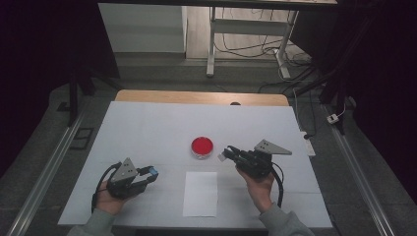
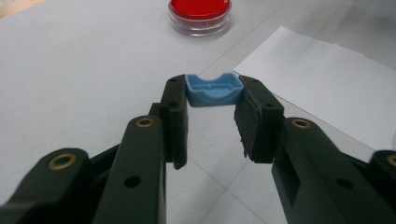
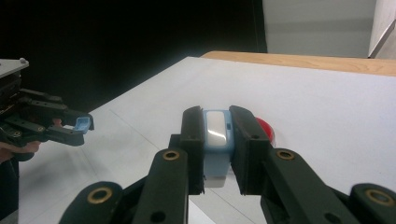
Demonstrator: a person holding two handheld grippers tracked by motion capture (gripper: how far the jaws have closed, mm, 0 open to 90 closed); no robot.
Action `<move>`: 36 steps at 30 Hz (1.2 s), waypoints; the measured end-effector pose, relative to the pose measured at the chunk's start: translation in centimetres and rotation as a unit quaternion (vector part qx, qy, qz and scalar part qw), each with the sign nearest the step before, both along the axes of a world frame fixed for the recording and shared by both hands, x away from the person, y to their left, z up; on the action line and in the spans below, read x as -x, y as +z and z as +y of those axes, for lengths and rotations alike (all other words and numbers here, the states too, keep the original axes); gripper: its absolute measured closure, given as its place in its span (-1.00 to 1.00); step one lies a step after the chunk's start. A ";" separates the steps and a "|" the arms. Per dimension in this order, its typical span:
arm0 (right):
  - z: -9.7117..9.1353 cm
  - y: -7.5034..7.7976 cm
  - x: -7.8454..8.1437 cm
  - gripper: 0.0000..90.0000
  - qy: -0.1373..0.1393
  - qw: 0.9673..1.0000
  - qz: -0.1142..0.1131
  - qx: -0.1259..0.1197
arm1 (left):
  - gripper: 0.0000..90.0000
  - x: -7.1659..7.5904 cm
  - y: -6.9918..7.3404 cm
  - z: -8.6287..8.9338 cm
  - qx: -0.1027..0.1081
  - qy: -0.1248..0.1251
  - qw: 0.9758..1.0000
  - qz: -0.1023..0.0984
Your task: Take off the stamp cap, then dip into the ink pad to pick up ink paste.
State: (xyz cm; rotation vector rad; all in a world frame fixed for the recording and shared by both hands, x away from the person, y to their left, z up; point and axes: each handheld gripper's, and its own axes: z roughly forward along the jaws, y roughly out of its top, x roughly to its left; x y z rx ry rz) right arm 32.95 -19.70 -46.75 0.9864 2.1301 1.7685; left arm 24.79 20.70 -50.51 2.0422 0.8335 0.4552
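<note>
Left gripper [image 1: 149,177]: clamped on a small blue cap [image 2: 214,89], pinched at the very tips; hollow side of the cap up and toward the camera in the left gripper view.
Right gripper [image 1: 231,154]: clamped on a blue-and-white stamp body [image 3: 215,140], gripped across its narrow sides, white face up.
Held parts: both clear of the white table cover [image 1: 142,128], well apart, one at each side of the white paper sheet [image 1: 200,193].
Key relation: cap lies to the left of the stamp body in the high view; tips of the two grippers point roughly toward each other.
Long axis: stamp body runs along the right jaws, its far end toward the red ink pad dish [image 1: 202,147].
Nearer hand to dish: right, just beside it.
Likely next: inking or capping, judged from the layout.
</note>
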 end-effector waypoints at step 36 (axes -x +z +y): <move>0.3 0.3 -0.3 0.68 0.000 1.000 -0.008 0.006 | 0.44 -0.3 -0.1 -0.2 -0.003 -0.004 1.000 0.007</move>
